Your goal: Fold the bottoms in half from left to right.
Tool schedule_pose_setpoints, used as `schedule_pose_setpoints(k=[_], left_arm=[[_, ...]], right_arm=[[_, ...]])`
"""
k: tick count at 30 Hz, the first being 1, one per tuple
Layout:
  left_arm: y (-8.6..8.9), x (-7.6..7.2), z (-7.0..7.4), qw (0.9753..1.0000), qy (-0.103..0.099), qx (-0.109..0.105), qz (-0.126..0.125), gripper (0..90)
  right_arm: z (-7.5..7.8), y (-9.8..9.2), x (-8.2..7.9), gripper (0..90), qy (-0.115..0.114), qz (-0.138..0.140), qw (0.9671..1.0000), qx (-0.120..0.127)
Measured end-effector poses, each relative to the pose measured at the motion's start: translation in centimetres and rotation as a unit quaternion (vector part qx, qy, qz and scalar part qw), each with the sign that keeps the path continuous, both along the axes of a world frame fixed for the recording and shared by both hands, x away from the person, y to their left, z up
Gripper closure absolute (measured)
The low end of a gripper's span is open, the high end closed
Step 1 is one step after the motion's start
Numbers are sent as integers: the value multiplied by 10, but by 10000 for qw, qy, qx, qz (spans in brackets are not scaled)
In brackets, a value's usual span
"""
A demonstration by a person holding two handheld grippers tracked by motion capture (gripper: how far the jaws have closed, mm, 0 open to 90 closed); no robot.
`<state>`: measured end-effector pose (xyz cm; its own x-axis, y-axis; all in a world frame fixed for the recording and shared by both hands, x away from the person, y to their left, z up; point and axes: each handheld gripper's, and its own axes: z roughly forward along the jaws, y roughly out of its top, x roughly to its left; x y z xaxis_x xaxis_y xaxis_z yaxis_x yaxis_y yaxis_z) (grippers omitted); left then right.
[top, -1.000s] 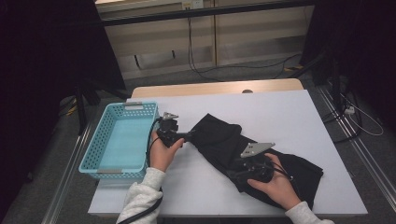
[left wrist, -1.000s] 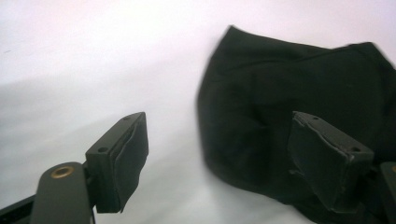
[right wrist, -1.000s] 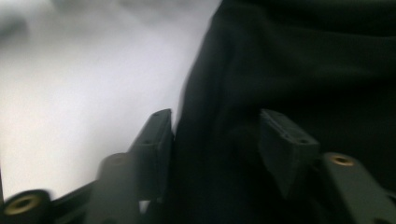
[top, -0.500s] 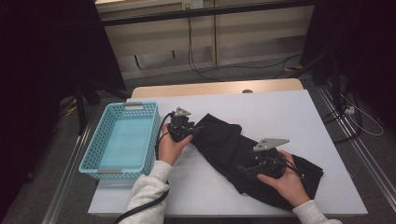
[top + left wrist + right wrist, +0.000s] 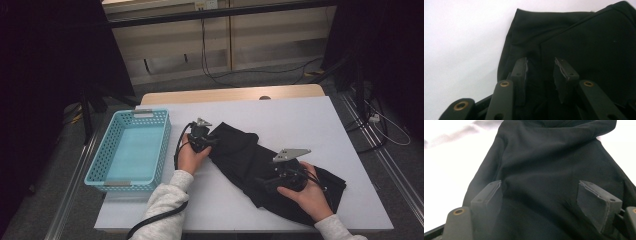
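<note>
Compared with half a second ago, the left gripper (image 5: 212,141) sits a touch nearer the person at the black garment's (image 5: 250,160) end nearest the basket, and the right gripper (image 5: 265,184) has edged further over the cloth's far end from the basket; the garment itself lies much as it did. The turquoise basket (image 5: 161,150) stands just beside the left hand (image 5: 189,159) and holds nothing. The garment stretches diagonally away from the basket across the white table (image 5: 300,120), folded over on itself, matte and creased. The left jaws stand partly open with cloth lying between them, not pinched; the right jaws gape wide over a smooth fold, gripping nothing.
</note>
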<state>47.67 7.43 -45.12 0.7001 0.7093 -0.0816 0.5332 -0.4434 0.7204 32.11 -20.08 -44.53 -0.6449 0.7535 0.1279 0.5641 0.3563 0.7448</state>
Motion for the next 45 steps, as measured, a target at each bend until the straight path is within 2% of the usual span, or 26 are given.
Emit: schedule_pose_setpoints(k=[1,6,7,9,10,13,16,17,19,21,24,26,32,34,35,37,38,39,40,41,45], left_arm=[[-1,-1,2,9999,-103,51,-20,681],[-1,-3,8,9997,-225,-29,-35,680],[-1,-2,10,9998,-121,-152,-60,659],[0,-2,11,9998,-118,-125,-94,648],[0,-2,10,9999,-136,-79,-29,647],[-2,-1,-1,9999,44,58,-92,632],[-2,-3,-1,9999,75,27,-104,736],[-2,-3,-1,9998,196,-15,-101,777],[-1,-2,-1,9997,225,-39,-63,833],[3,-2,-1,9989,402,-236,53,862],[3,-3,0,9989,339,-302,83,877],[4,-3,8,9987,228,-437,131,878],[4,4,24,9986,114,-500,122,880],[4,6,25,9986,82,-511,137,879],[4,7,23,9989,148,-415,166,877],[6,7,19,9992,141,-343,154,858],[6,7,19,9992,141,-343,154,831],[7,6,17,9993,7,-309,201,774],[7,6,17,9993,7,-309,201,705],[8,7,18,9993,28,-362,97,687],[7,6,19,9994,72,-329,0,640]], right_arm=[[0,1,0,214,-2,14,10000,-3],[1,2,0,214,-28,20,10000,-1],[1,1,0,214,-21,14,10000,2],[1,1,-1,214,-8,5,10000,2],[1,0,0,214,-4,-5,10000,-1],[1,0,-1,214,-17,-15,10000,-1],[1,-1,-1,214,-16,-23,10000,6],[1,-2,-1,214,-11,-27,10000,19],[0,-2,0,214,6,-48,10000,-2],[0,-3,0,214,5,-50,10000,3],[0,-3,0,214,-5,-58,10000,-2],[1,-2,1,214,-8,-52,10000,5],[0,-1,1,214,10,-24,10000,-26],[0,-1,1,214,25,-20,10000,-31],[-1,-1,1,214,27,-12,10000,-35],[-2,0,0,213,49,11,10000,-53],[-2,0,0,213,49,11,10000,-53],[-2,0,0,211,41,34,10000,-64],[-2,0,0,211,41,34,10000,-64],[-1,0,0,211,26,33,10000,-46],[0,-1,0,211,-4,-3,10000,-33]])
